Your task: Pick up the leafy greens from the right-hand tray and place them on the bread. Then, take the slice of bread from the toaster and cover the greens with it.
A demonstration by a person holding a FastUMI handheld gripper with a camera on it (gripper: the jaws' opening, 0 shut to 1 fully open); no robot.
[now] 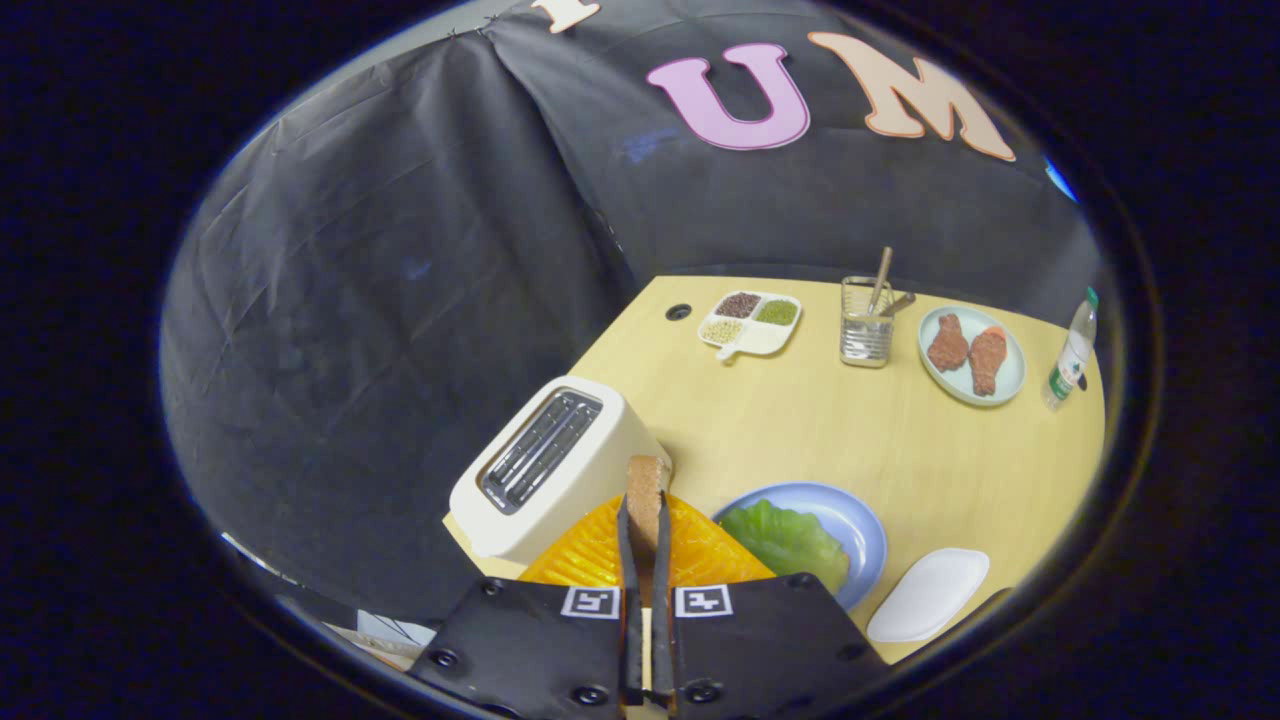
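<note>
The gripper point(645, 525) is closed narrow on the bread slice point(646, 490), held on edge above the orange plate point(590, 555). The greens point(785, 540) lie on the blue plate point(865, 530) near the table's point(800, 420) front edge, ready for covering.

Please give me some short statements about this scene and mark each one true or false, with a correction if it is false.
1. The gripper is shut on a bread slice. True.
2. The greens lie on a blue plate. True.
3. The toaster has bread in its slots. False: the slots look empty.
4. The white tray holds the greens. False: it is bare.
5. Two brown meat pieces lie on the far plate. True.
</note>
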